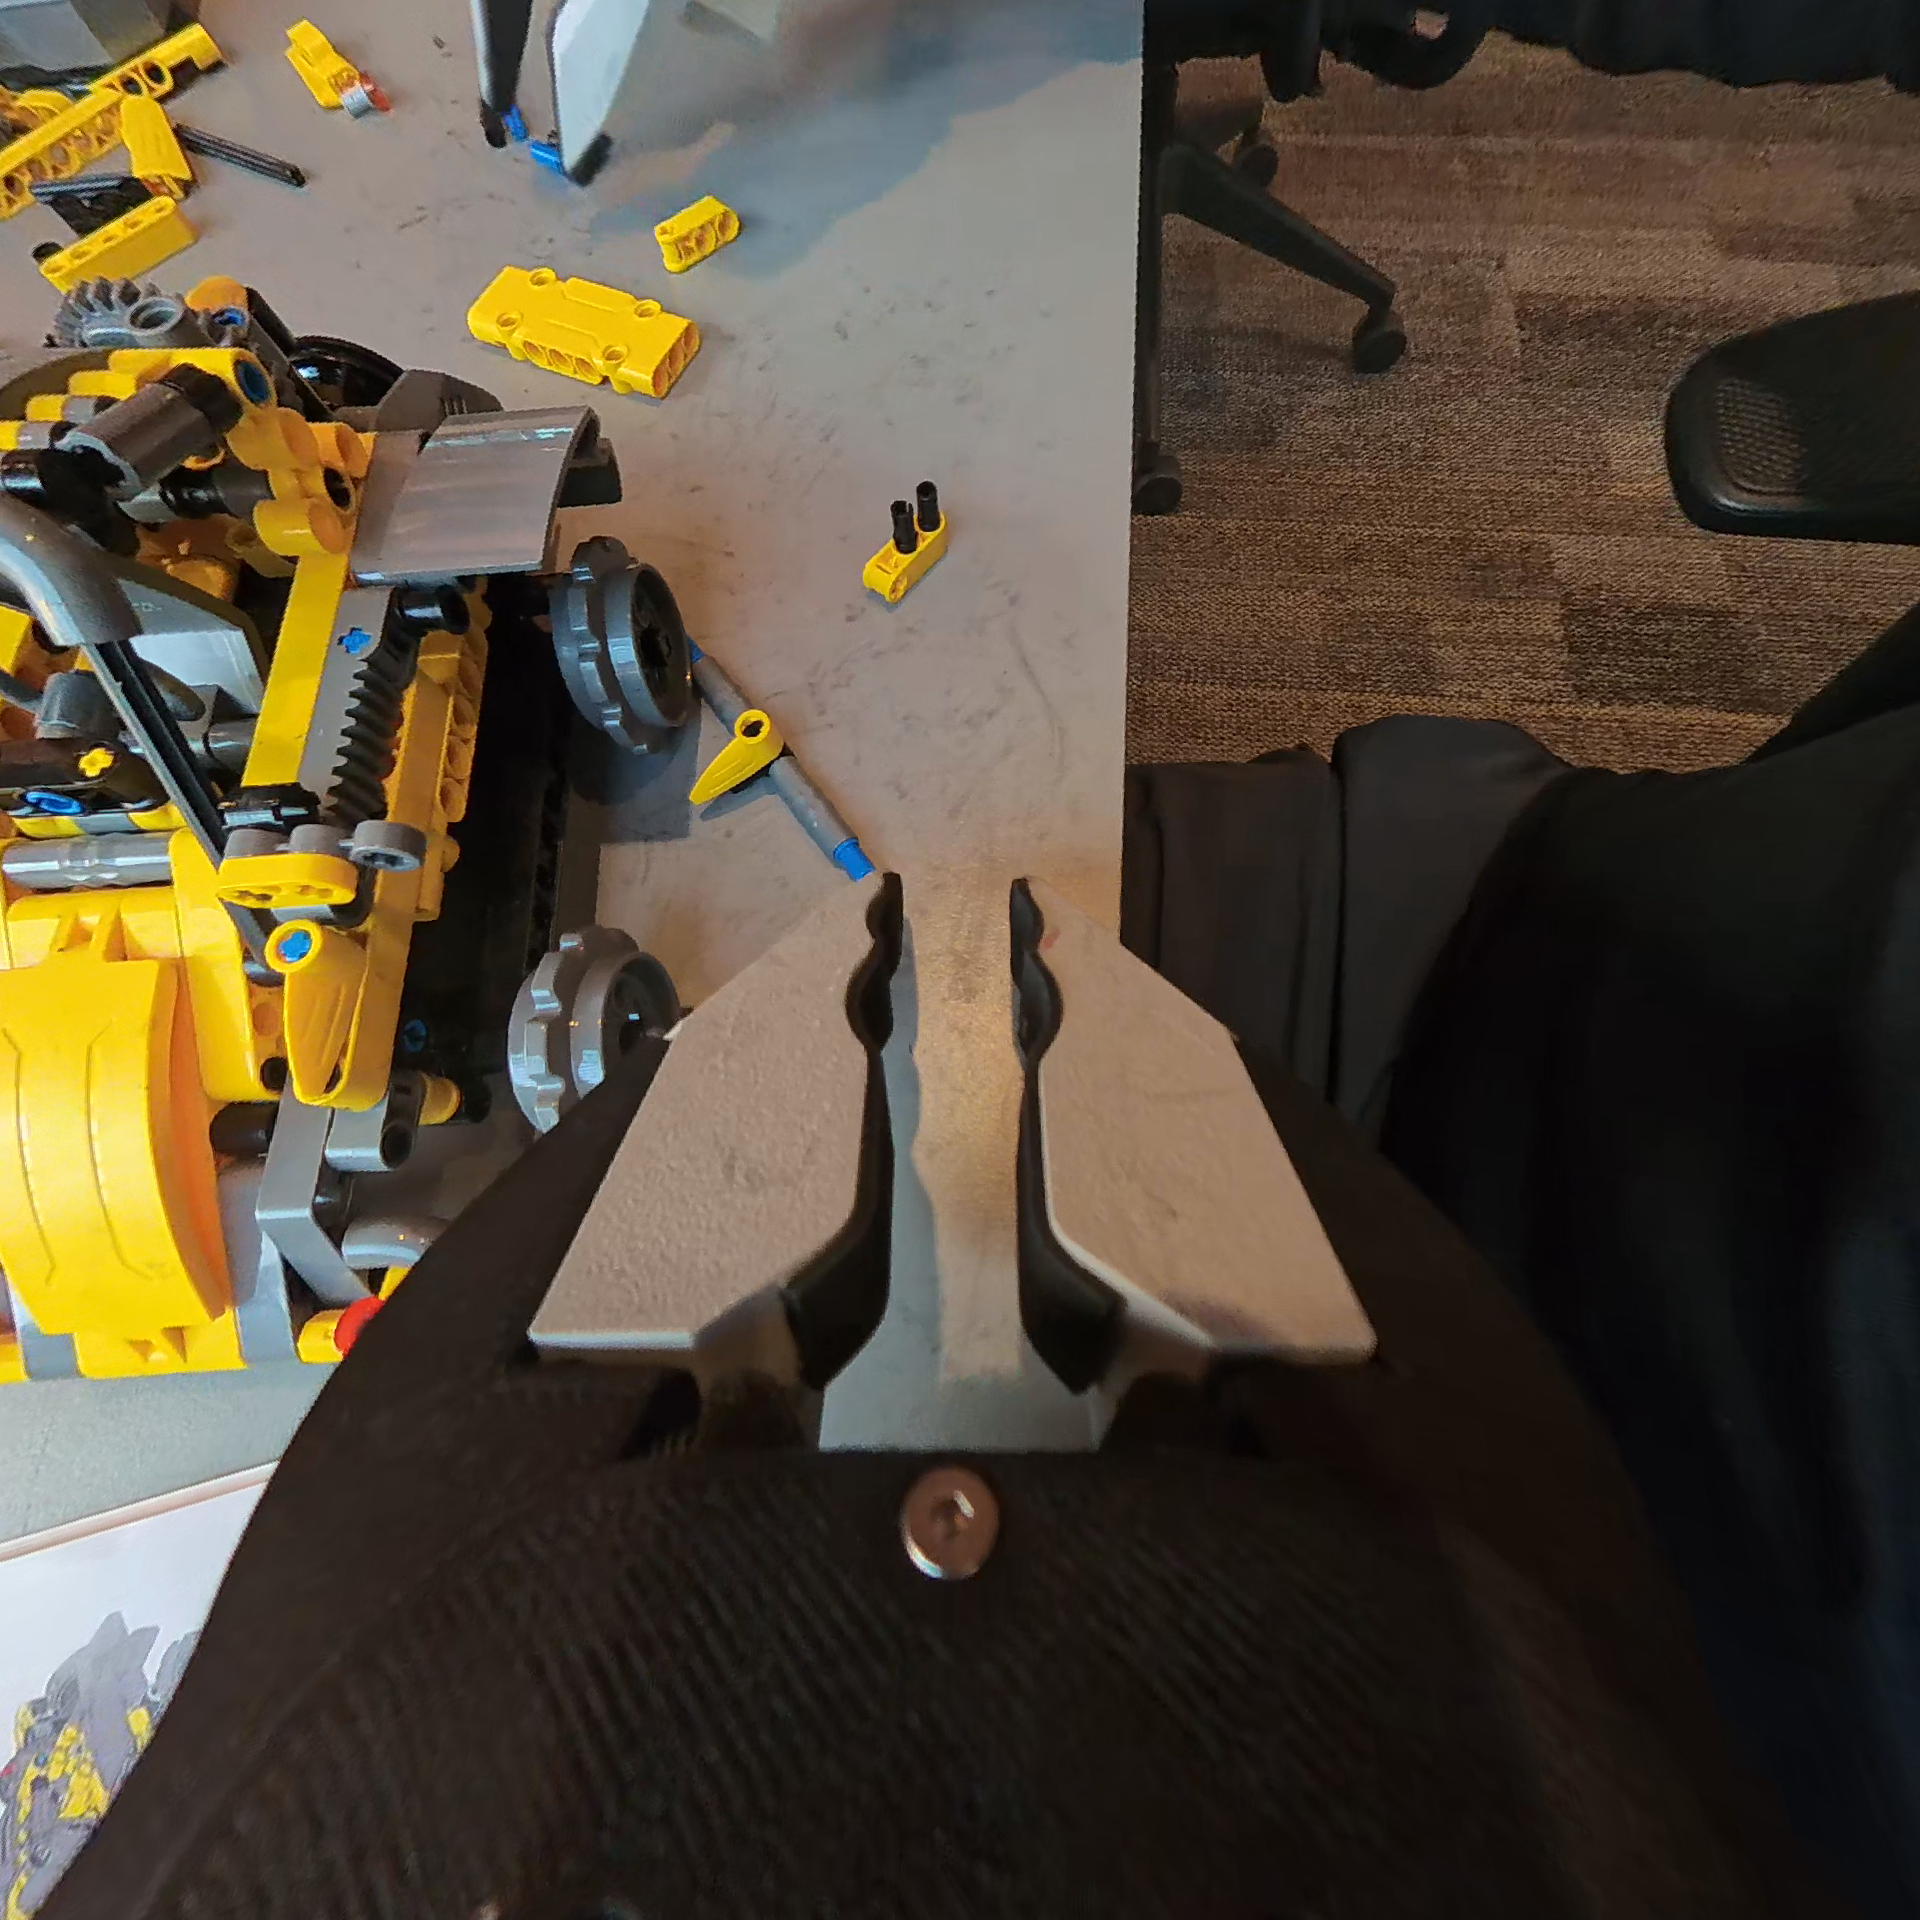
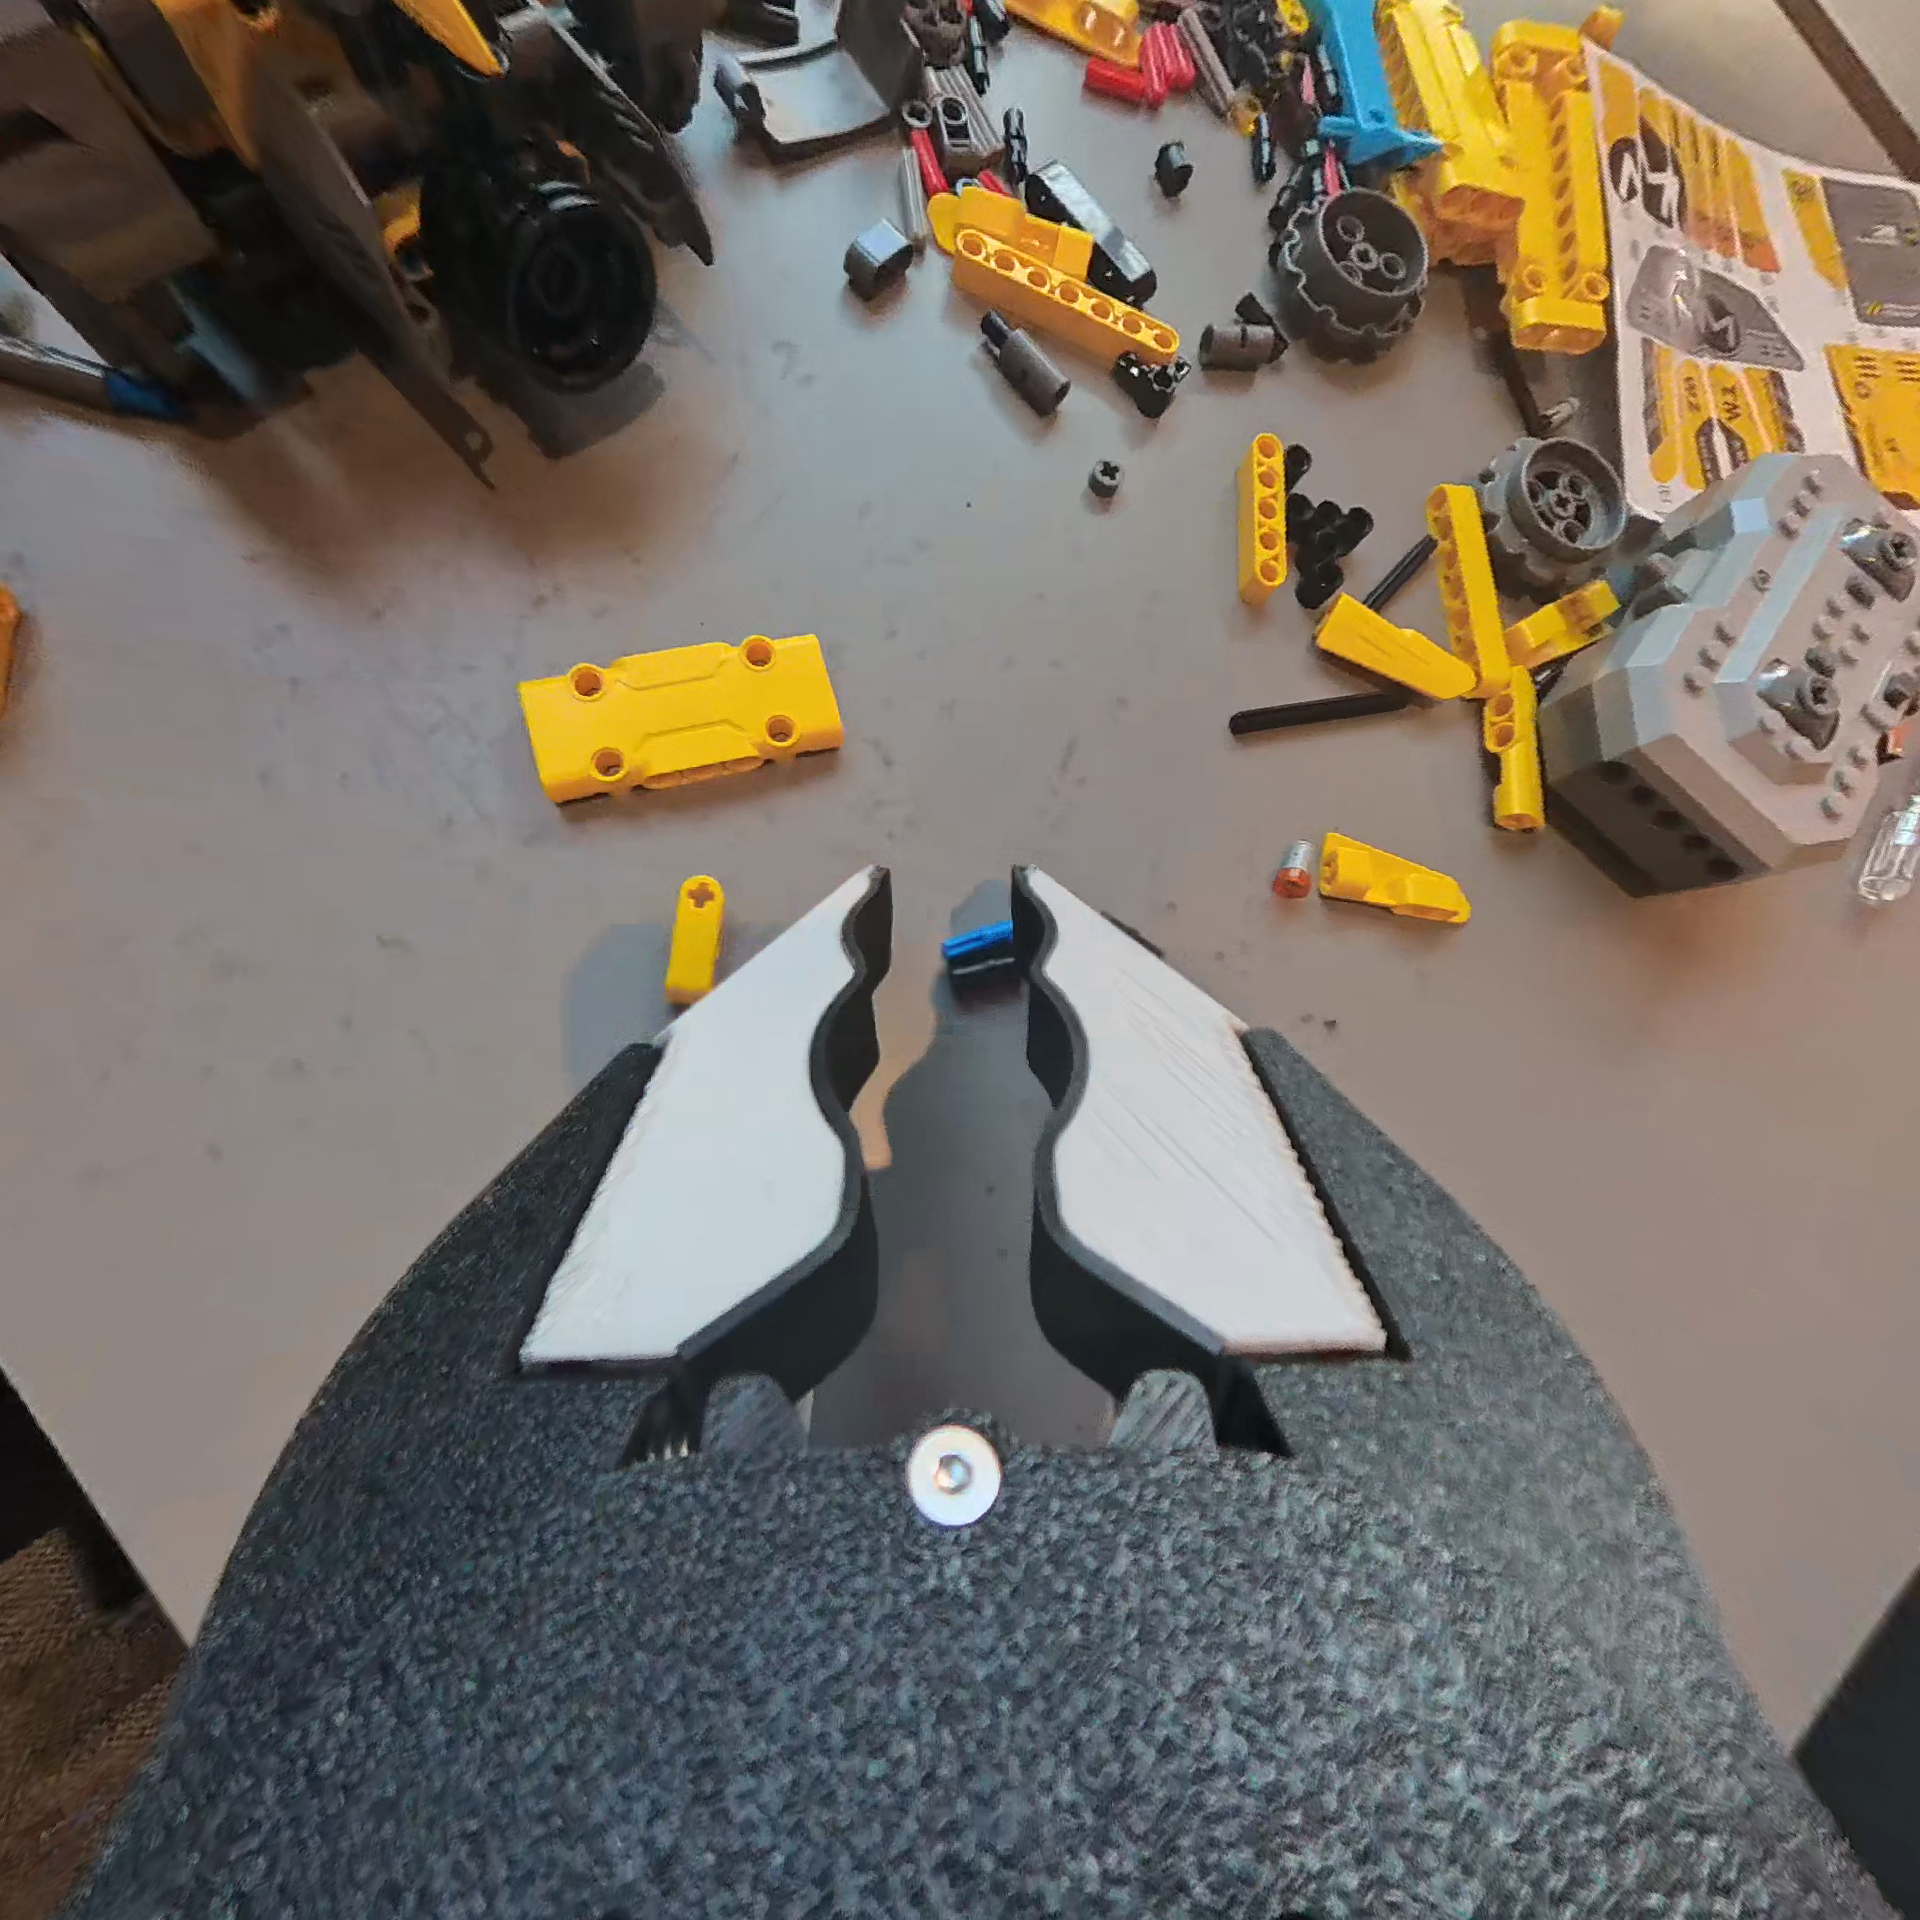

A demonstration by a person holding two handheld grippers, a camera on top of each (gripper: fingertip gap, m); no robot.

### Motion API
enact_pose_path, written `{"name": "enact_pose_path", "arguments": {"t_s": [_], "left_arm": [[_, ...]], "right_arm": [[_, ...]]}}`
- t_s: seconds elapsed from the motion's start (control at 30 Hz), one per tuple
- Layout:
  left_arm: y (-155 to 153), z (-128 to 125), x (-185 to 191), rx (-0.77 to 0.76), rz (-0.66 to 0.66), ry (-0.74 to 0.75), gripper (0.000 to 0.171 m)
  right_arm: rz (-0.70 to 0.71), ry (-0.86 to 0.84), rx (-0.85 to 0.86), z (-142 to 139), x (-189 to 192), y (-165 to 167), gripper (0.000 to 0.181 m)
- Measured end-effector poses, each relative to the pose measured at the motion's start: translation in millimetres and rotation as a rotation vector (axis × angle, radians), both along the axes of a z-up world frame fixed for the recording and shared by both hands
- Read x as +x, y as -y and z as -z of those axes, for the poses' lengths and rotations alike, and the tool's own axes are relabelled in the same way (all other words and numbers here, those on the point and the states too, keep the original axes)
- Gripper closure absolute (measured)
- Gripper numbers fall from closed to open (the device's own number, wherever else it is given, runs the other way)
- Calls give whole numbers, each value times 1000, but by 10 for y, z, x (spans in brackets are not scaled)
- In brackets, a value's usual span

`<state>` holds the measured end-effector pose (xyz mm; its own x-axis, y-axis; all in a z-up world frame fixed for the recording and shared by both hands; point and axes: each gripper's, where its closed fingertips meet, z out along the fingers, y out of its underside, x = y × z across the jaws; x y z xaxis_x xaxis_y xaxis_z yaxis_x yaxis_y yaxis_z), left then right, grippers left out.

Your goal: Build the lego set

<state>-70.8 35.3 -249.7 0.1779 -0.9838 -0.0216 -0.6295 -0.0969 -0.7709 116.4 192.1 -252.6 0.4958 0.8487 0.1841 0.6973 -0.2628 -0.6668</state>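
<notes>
My left gripper [image 1: 956, 888] is open and empty, low over the grey table [image 1: 935, 312] near its right edge. A yellow and grey brick-built vehicle [image 1: 208, 779] stands to its left, and a grey axle with a blue tip [image 1: 800, 800] lies just ahead. My right gripper [image 2: 951, 883] is open. A small blue pin [image 2: 977, 940] lies between its fingertips, against the right finger. A short yellow connector [image 2: 694, 935] lies just left of the left finger. A flat yellow panel [image 2: 681, 717] lies ahead. The right gripper also shows far off in the left wrist view [image 1: 561, 94].
A small yellow connector with black pins [image 1: 906, 545] lies ahead of the left gripper. Loose yellow, black and grey parts [image 2: 1060, 281], a grey block [image 2: 1745, 675] and a printed sheet [image 2: 1766, 260] lie at the right. Office chairs [image 1: 1797, 436] stand beyond the table edge. There is about 25 cm between the tips of the two grippers. The short yellow connector [image 2: 694, 935] lies around 4 cm away from my right fingertips.
</notes>
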Motion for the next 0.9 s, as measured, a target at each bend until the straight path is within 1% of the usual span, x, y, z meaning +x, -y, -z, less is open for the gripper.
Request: {"name": "enact_pose_path", "arguments": {"t_s": [0.1,0.2,0.3,0.57,0.73,0.9], "left_arm": [[-4,3,0,3,-3,-2,154],[-2,12,1,-4,-1,-7,154],[2,22,2,-10,2,-12,154],[9,8,3,-12,6,-3,154],[16,5,3,-22,11,1,155],[16,6,4,-29,12,1,156]], "right_arm": [[-28,21,-21,-37,18,-2,162],[-28,101,-48,33,98,-3,160],[-53,141,-66,92,93,35,160],[-49,128,-93,50,116,-54,160],[-64,130,-138,103,129,-51,160],[-76,121,-155,99,129,-51,160]]}}
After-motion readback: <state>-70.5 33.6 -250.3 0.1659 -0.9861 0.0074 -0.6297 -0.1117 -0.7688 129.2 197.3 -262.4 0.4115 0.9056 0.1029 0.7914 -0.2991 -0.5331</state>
